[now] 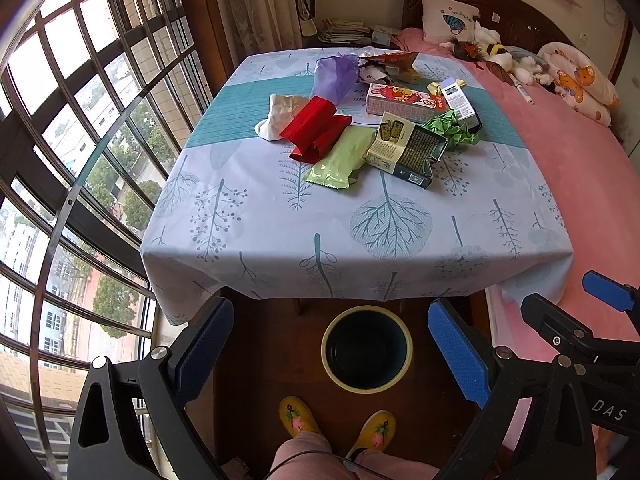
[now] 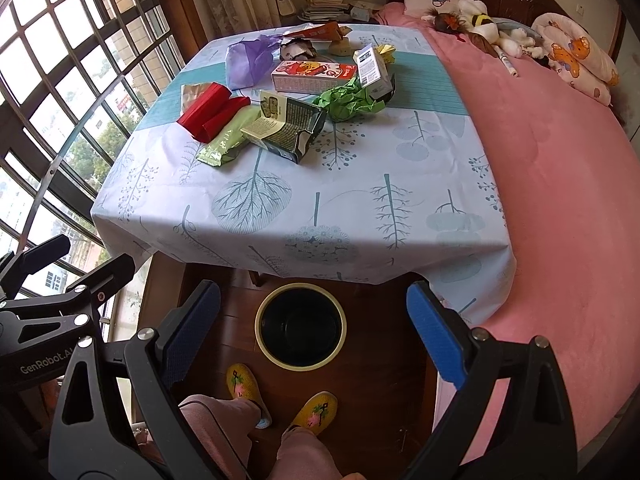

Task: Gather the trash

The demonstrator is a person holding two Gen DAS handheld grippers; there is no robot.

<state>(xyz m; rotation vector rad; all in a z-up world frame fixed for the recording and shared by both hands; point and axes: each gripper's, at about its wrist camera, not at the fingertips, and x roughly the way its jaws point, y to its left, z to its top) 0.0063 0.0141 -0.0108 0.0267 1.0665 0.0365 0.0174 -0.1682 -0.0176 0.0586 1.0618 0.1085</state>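
Note:
Trash lies heaped at the far half of the clothed table (image 1: 280, 220): a red wrapper (image 1: 316, 128), a green pouch (image 1: 340, 160), an opened printed carton (image 1: 408, 148), crumpled green paper (image 1: 452, 128), a pink box (image 1: 400, 98) and a purple bag (image 1: 336, 74). The same pile shows in the right wrist view, with the red wrapper (image 2: 212, 114) and carton (image 2: 288, 128). A dark bin with a pale rim (image 1: 367, 349) stands on the floor below the table's near edge; it also shows in the right wrist view (image 2: 301, 326). My left gripper (image 1: 332, 344) and right gripper (image 2: 316, 332) are both open and empty, above the bin.
A bed with a pink cover (image 1: 568, 168) runs along the table's right side, with plush toys (image 1: 504, 54) and pillows at its head. A barred window (image 1: 80, 140) is on the left. The person's yellow slippers (image 1: 296, 416) stand behind the bin.

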